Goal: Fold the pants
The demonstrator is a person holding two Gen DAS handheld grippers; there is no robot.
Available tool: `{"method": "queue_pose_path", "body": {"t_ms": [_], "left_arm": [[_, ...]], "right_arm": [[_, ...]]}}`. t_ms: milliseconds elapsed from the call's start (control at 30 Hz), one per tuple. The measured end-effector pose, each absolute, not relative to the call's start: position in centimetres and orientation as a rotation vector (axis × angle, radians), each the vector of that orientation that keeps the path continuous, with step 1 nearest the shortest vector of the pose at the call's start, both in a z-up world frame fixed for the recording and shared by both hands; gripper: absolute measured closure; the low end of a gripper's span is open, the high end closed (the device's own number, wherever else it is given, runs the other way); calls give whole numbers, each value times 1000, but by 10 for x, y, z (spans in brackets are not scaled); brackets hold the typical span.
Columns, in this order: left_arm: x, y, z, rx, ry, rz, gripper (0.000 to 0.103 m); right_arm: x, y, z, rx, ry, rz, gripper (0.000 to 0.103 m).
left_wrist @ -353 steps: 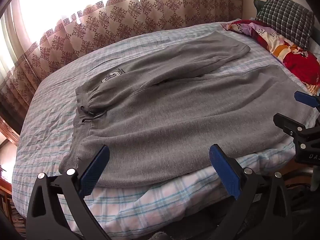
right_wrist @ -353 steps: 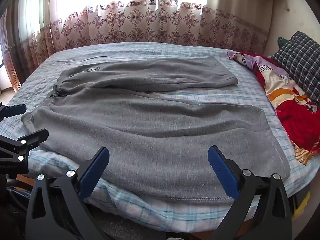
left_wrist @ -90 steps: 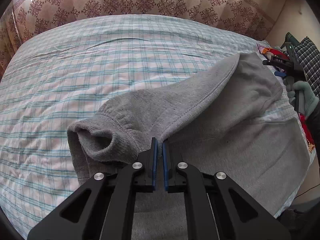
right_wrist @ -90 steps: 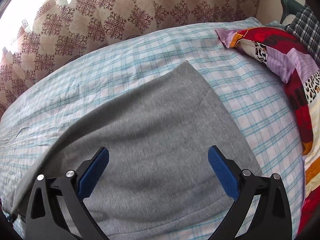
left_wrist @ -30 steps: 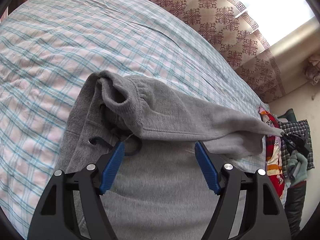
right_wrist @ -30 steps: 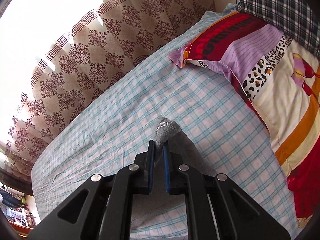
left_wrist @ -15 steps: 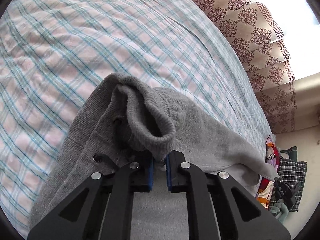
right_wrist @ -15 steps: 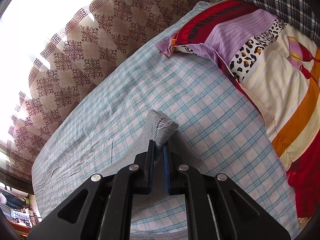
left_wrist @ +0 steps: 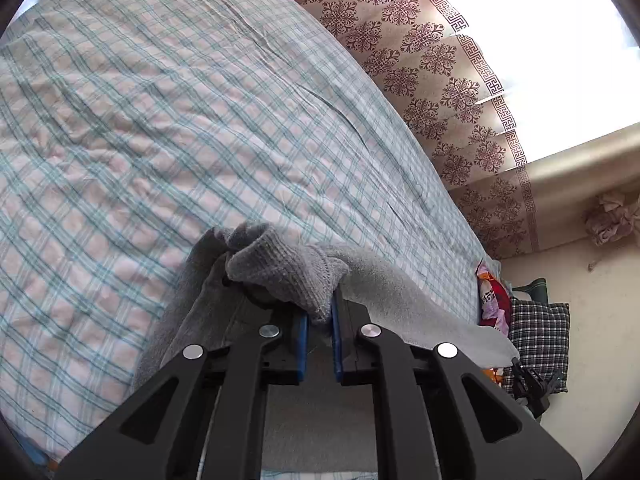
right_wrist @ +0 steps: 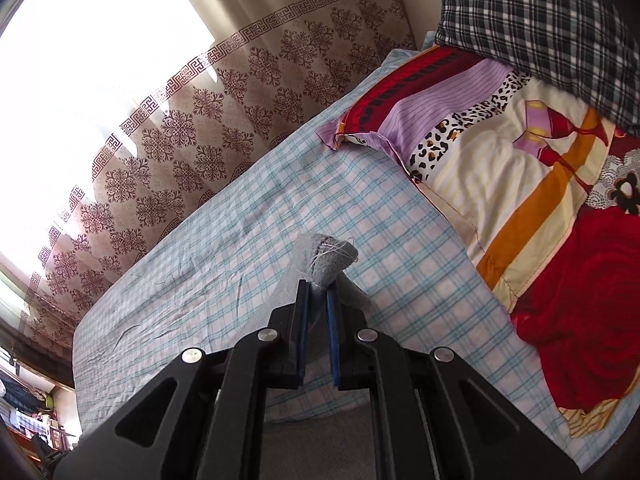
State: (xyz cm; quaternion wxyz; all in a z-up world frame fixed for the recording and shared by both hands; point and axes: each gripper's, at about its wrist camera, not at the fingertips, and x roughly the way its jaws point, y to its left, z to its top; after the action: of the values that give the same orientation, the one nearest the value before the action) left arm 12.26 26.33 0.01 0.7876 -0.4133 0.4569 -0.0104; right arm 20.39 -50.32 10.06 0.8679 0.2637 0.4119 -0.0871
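The grey sweatpants (left_wrist: 384,296) lie folded lengthwise on the plaid bed sheet (left_wrist: 160,120). My left gripper (left_wrist: 319,312) is shut on the ribbed waistband (left_wrist: 280,268) and holds it raised off the bed. My right gripper (right_wrist: 316,292) is shut on the bunched leg hem (right_wrist: 330,260), also raised above the sheet (right_wrist: 280,220). The right gripper also shows far off in the left wrist view (left_wrist: 532,384), at the end of the stretched pants. Most of the pants is hidden under the gripper bodies.
A patterned curtain (right_wrist: 200,120) hangs behind the far side of the bed. A colourful quilt (right_wrist: 520,184) and a dark checked pillow (right_wrist: 540,20) lie at the head end, to my right. They also show in the left wrist view (left_wrist: 536,328).
The left gripper closed on the waistband and has lifted it. The right gripper kept its hold on the hem and rose a little.
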Motion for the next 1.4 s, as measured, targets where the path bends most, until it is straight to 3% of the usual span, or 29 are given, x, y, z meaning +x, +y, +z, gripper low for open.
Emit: {"method": "queue_pose_path", "body": {"t_ms": [200, 633, 1000, 1267, 1400], "left_arm": [[78, 261, -16, -849, 1042, -42, 94], [23, 247, -59, -770, 1156, -49, 94], [18, 246, -74, -752, 1190, -28, 94], [22, 244, -97, -724, 1226, -25, 94], [22, 243, -97, -715, 1224, -31, 94]], "right_arm": [[115, -504, 97, 592, 851, -215, 95], [-10, -523, 35, 734, 913, -311, 96], [-46, -517, 39, 690, 913, -324, 96], [-50, -527, -20, 704, 1051, -402, 95], [-49, -527, -18, 682, 1046, -404, 95]]}}
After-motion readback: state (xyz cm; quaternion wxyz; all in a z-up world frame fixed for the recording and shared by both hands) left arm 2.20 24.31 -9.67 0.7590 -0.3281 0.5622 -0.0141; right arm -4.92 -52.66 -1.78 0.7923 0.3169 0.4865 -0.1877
